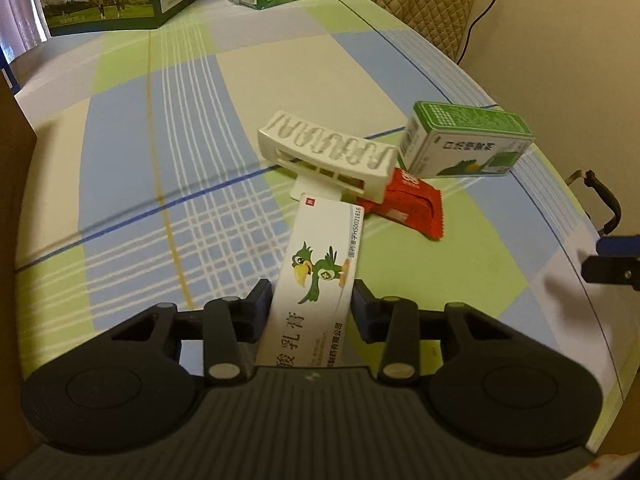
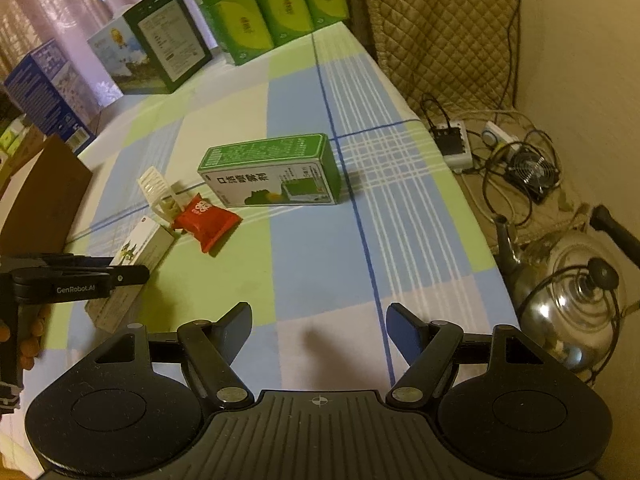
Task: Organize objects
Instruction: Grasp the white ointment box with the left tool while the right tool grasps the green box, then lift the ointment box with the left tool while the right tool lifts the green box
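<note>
Clamped lengthwise in the left claw (image 1: 312, 300), the parrot-printed white carton (image 1: 320, 264) lies just before the white clip (image 1: 328, 156), seemingly for lifting, while the right claw (image 2: 319, 330) gapes empty.

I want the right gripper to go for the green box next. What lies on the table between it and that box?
Nothing: the right wrist view shows only bare checked tablecloth between the open right gripper and the green box. The red packet lies off to the left.
</note>
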The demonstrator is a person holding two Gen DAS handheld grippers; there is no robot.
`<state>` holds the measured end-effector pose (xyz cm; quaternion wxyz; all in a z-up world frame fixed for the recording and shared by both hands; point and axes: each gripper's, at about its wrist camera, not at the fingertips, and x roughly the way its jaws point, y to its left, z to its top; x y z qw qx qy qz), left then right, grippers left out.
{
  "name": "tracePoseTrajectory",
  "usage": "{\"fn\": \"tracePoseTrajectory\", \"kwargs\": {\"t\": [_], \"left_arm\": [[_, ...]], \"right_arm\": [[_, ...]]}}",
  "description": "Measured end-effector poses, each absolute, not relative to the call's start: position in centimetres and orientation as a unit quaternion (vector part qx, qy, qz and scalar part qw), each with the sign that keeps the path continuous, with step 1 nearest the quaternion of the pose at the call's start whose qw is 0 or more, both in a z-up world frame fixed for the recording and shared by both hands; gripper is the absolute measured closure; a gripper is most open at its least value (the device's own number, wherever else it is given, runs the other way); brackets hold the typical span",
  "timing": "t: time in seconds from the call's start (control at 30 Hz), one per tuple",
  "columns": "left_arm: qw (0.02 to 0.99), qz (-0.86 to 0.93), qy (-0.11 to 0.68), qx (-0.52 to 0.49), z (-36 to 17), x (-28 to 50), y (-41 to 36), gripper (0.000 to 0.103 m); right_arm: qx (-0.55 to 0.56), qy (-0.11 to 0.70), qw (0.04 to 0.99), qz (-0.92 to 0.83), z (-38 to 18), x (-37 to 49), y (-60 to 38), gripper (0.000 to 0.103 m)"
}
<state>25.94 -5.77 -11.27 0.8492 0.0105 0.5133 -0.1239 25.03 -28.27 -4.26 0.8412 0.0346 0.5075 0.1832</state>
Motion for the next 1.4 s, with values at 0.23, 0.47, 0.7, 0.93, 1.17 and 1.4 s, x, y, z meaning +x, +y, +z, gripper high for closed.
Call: {"fn": "tracePoseTrajectory", "kwargs": {"t": [0.23, 0.47, 0.7, 0.93, 1.17, 1.4], "left_arm": [[0.853, -0.067, 0.517, -0.035, -11.0, 24.0, -4.3, 0.066], [0.866, -0.003, 0.495, -0.068, -8.8, 22.8, -1.2, 0.066], [0.870, 0.036, 0.483, -0.089, -7.5, 21.6, 0.0, 0.066], [0.871, 0.059, 0.477, -0.100, -7.0, 20.6, 0.6, 0.066], [0.872, 0.062, 0.474, -0.108, -6.8, 20.1, 0.7, 0.066], [0.875, 0.054, 0.470, -0.105, -6.3, 20.0, 0.2, 0.066]], "right_arm": [[-0.015, 0.479, 0.849, 0.223, -4.2, 26.6, -27.2, 0.032], [-0.106, 0.404, 0.857, 0.303, -3.6, 30.6, -25.0, 0.032], [-0.222, 0.371, 0.807, 0.403, -5.0, 34.1, -21.2, 0.032], [-0.296, 0.383, 0.754, 0.444, -7.0, 35.3, -18.7, 0.045], [-0.272, 0.452, 0.744, 0.409, -6.6, 35.6, -18.7, 0.071], [-0.242, 0.484, 0.751, 0.379, -6.8, 34.8, -18.9, 0.075]]}}
